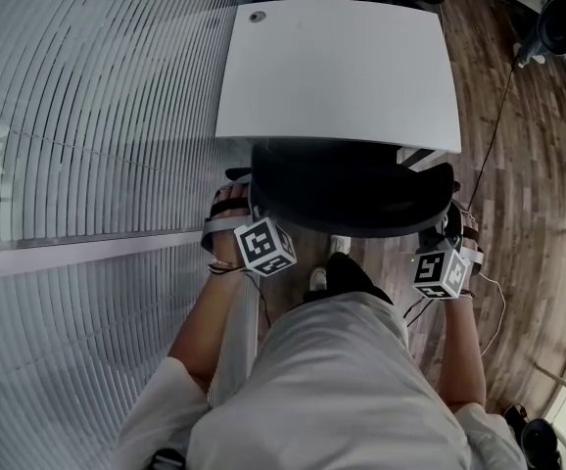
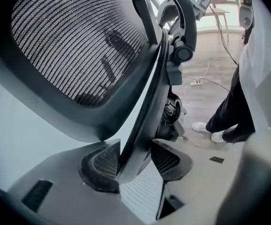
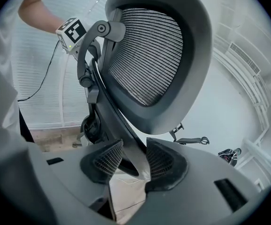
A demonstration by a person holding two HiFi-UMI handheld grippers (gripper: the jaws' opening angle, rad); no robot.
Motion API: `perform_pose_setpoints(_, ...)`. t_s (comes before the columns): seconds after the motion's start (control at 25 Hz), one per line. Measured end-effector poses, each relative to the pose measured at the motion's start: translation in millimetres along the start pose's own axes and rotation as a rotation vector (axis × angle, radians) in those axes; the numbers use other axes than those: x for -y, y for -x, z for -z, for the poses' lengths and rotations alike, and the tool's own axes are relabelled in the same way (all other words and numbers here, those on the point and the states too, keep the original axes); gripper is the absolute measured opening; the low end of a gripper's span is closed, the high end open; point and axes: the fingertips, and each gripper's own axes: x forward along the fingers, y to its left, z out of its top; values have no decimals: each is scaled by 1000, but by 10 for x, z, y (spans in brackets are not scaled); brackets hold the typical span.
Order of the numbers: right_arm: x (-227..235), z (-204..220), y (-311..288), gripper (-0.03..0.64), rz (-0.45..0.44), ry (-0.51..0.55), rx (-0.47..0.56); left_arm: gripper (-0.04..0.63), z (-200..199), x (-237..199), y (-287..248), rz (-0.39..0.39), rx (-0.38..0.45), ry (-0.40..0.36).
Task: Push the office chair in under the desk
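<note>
Gripping the stiff backrest frame of the black mesh-backed office chair, the left gripper and right gripper clamp opposite edges. Likely heavy but free-rolling, it stands against the white rectangular desk.

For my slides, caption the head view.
Left gripper and right gripper grip the office chair at the white desk.

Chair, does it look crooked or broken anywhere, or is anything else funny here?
Nothing stands out. The office chair looks whole and sits square to the desk, with its front hidden under the desk edge. The left gripper and the right gripper each clamp a side edge of its backrest.
</note>
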Motion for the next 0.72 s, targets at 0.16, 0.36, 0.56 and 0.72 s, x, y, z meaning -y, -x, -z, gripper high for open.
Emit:
perform_pose_setpoints(0.16, 49, -14, -57, 169, 1, 2, 1, 209, -17, -55, -43, -3, -1, -2)
perform_pose_setpoints(0.36, 88, -44, -127, 169, 0, 5, -2, 209, -16, -127, -102, -9, 0, -1)
perform_pose_setpoints(0.56, 113, -66, -195, 169, 1, 9, -5, 209, -10, -176, -167, -14, 0, 0)
perform_pose_setpoints(0.72, 184, -84, -285, 169, 3, 7, -9, 209, -38, -267, -240, -17, -3, 1)
